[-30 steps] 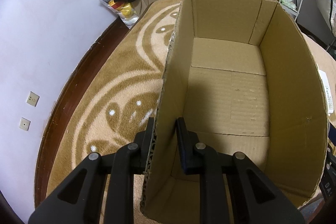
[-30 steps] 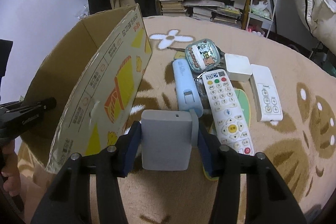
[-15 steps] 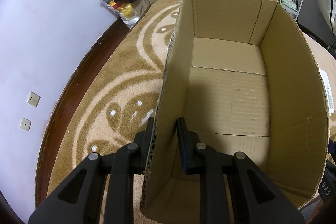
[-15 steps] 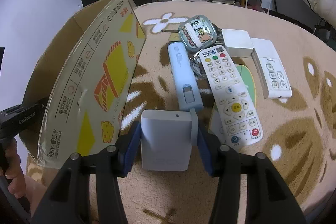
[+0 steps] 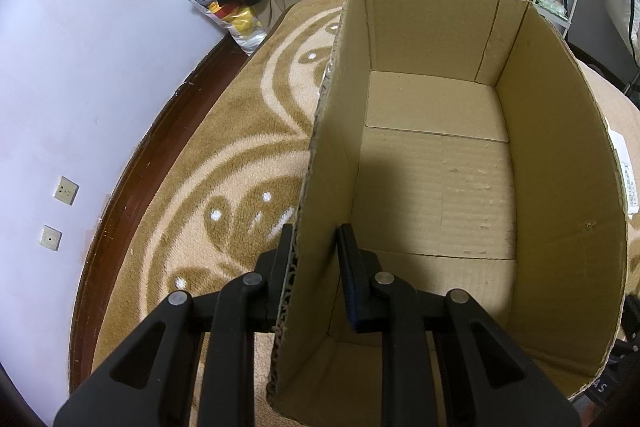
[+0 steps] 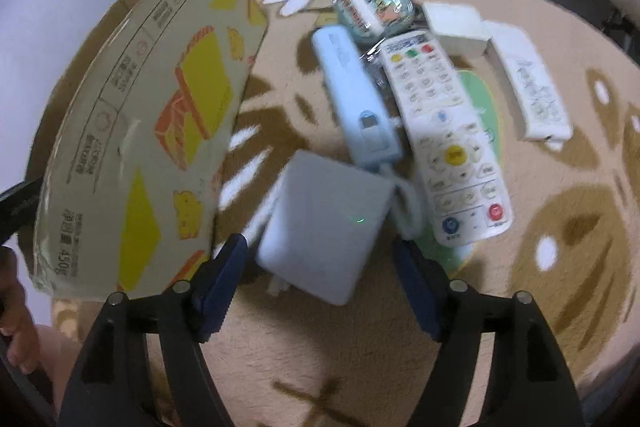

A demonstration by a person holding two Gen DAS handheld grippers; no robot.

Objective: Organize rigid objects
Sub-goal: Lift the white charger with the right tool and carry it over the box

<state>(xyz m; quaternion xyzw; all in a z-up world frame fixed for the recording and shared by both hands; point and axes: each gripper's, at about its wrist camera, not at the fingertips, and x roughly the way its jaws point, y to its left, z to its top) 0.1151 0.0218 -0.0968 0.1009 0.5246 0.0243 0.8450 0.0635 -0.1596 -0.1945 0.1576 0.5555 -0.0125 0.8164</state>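
Blurring grey box [image 6: 324, 227], remotes [image 6: 448, 143] smeared

matt corrugated cardboard box [image 5: 552, 163], fuzzy pile carpet [image 5: 240, 155], seemingly smooth plastic white remote [image 6: 444, 135]

Box [image 6: 136, 147] left; flat pad [image 6: 324, 227] beside it; remotes [image 6: 444, 131] right, on rug [image 6: 360, 347].

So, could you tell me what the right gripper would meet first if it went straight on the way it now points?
Most likely the grey box, which lies tilted between the open fingers of the right gripper, apparently not gripped. Beyond it lies the light blue device. Motion blur makes depth uncertain.
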